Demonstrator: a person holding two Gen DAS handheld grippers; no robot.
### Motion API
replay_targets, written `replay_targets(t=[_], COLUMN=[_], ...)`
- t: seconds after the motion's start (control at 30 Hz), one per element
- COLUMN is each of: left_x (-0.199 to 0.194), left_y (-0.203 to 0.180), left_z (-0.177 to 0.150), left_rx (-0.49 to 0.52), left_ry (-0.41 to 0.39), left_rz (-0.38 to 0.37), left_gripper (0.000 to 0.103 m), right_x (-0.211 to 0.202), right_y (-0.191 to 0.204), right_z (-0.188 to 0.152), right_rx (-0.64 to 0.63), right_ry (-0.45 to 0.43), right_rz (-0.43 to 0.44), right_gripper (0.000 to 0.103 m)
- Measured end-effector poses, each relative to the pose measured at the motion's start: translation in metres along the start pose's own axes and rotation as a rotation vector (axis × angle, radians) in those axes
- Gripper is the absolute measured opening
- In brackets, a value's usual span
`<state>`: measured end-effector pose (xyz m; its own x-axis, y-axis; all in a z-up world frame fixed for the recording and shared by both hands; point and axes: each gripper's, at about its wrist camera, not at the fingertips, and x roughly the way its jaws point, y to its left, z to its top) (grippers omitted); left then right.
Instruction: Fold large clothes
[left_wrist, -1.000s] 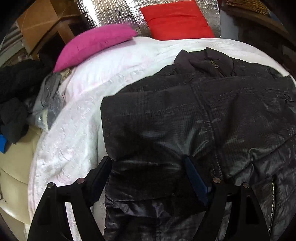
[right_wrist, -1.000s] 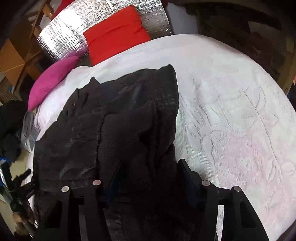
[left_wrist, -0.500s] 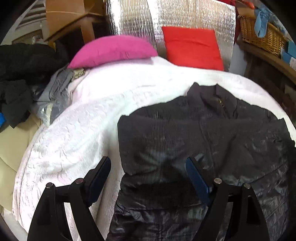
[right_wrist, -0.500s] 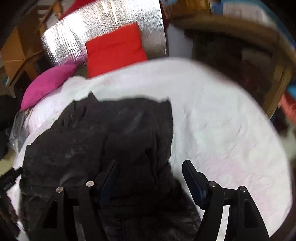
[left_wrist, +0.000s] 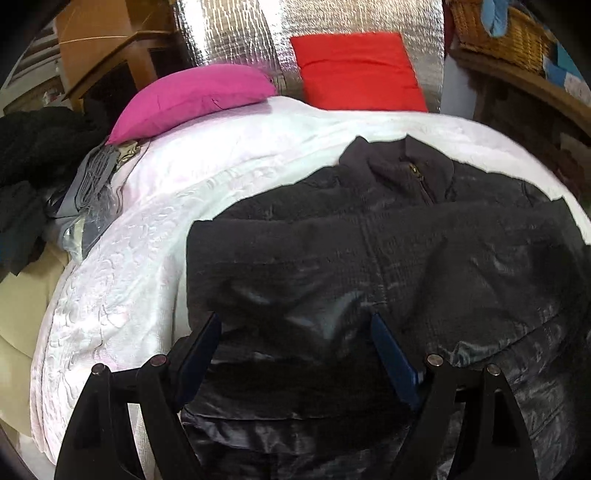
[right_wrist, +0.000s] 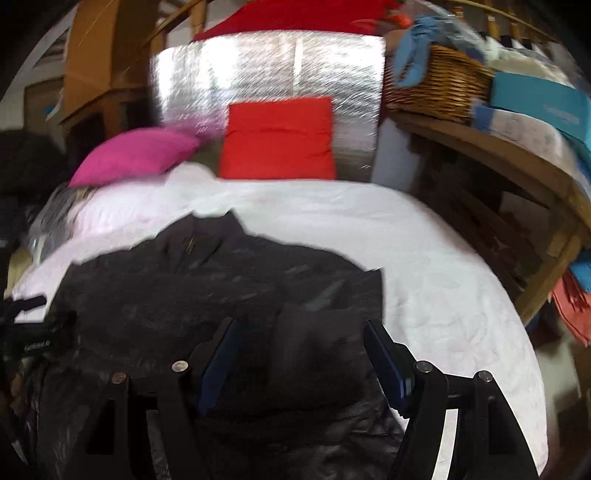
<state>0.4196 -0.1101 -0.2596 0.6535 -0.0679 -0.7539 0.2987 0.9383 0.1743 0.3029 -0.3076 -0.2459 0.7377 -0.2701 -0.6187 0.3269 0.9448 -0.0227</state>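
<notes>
A large black padded jacket (left_wrist: 369, 266) lies flat on a white bedspread (left_wrist: 155, 236), collar and zip toward the pillows, sleeves folded in across the body. It also shows in the right wrist view (right_wrist: 207, 295). My left gripper (left_wrist: 295, 332) is open and empty above the jacket's left lower part. My right gripper (right_wrist: 299, 339) is open and empty above the jacket's right lower part. The left gripper (right_wrist: 26, 332) shows at the left edge of the right wrist view.
A pink pillow (left_wrist: 192, 99) and a red pillow (left_wrist: 354, 70) lie at the bed's head against a silver foil panel (left_wrist: 240, 40). Dark and grey clothes (left_wrist: 48, 177) are piled left of the bed. A wicker basket (right_wrist: 439, 85) stands on a wooden shelf at right.
Both grippers have drawn back and risen from the jacket, so more of the bed and the room's far end shows. Both stay open and empty. The jacket has not moved.
</notes>
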Motion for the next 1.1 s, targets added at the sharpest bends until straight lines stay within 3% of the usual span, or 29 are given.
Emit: replay_targets(t=[0.2, 0.73, 1.0, 1.1], left_x=[0.008, 0.011, 0.018, 0.014], left_y=[-0.003, -0.005, -0.012, -0.011], left_z=[-0.003, -0.007, -0.012, -0.013], left_rx=[-0.003, 0.011, 0.054, 0.066], left_ry=[0.030, 0.034, 0.043, 0.040], left_rz=[0.003, 0.013, 0.039, 0.040], left_gripper=[0.084, 0.084, 0.087, 0.087], right_x=[0.010, 0.026, 0.061, 0.061], right_y=[0.022, 0.026, 0.026, 0.029], right_z=[-0.009, -0.015, -0.030, -0.032], right_rx=[-0.100, -0.139, -0.154, -0.189], right_ry=[0.027, 0.067, 0.201, 0.197], right_rz=[-0.043, -0.090, -0.083, -0.082], right_gripper=[0.070, 0.070, 0.069, 0.069])
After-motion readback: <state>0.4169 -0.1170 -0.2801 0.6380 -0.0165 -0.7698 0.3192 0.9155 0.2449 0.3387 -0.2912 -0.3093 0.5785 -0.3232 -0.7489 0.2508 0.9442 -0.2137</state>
